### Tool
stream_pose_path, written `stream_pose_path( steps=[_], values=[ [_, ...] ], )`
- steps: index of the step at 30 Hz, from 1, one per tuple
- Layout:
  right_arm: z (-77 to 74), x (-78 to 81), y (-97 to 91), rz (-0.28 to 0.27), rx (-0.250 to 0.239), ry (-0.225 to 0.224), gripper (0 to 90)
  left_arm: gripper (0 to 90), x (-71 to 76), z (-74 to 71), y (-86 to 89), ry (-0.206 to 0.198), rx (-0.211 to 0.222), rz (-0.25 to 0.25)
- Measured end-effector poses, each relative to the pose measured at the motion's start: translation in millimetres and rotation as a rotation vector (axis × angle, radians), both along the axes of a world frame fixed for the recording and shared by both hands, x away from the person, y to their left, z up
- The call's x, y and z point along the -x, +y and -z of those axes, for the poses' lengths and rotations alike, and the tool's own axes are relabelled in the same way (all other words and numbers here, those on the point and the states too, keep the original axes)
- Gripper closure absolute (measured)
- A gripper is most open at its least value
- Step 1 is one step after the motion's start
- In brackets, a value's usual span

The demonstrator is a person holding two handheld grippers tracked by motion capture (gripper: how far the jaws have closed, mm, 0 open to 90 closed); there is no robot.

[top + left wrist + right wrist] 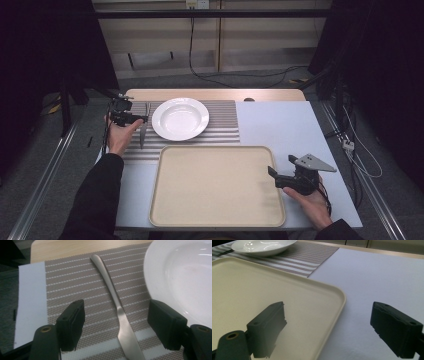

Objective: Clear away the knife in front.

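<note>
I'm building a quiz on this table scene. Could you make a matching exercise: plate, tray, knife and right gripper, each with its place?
1 plate
2 tray
3 knife
4 right gripper

a between the left gripper's open jaws
b at the tray's right edge
c on the striped mat
d nearest the person, empty

Pairs: 1-c, 2-d, 3-a, 4-b

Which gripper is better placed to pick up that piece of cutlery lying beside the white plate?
Left. The left gripper is open with the cutlery handle between its jaws, while the right gripper sits by the tray.
</note>
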State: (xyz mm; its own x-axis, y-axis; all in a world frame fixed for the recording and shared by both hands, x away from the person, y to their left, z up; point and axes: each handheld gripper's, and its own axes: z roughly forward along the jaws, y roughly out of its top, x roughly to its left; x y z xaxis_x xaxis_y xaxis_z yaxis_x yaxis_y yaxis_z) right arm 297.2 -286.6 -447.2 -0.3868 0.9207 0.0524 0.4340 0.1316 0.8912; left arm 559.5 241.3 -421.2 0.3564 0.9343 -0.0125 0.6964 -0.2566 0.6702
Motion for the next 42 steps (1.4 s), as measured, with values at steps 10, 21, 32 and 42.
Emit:
stream_pose_path(
  steps=[10, 21, 32, 42],
  values=[
    [0.6, -0.4, 0.0, -0.001, 0.0, 0.004, 12.4, 48.4, -22.8, 7.0, -6.0, 0.054, 0.008, -0.024],
    [1.2, -0.6, 0.9, -0.007, 0.003, 0.011, 12.6, 63.0, -34.1, 14.5, -23.3, 0.102, -0.019, -0.016],
    [1.3, -0.6, 0.9, -0.007, 0.002, 0.013, 12.7, 72.1, -43.2, 22.7, -25.7, 0.154, -0.035, -0.073],
    [1.1, -0.3, 1.1, -0.007, 0.003, 0.005, 12.7, 76.8, -50.1, 19.8, -28.5, 0.202, -0.048, -0.081]
  ],
)
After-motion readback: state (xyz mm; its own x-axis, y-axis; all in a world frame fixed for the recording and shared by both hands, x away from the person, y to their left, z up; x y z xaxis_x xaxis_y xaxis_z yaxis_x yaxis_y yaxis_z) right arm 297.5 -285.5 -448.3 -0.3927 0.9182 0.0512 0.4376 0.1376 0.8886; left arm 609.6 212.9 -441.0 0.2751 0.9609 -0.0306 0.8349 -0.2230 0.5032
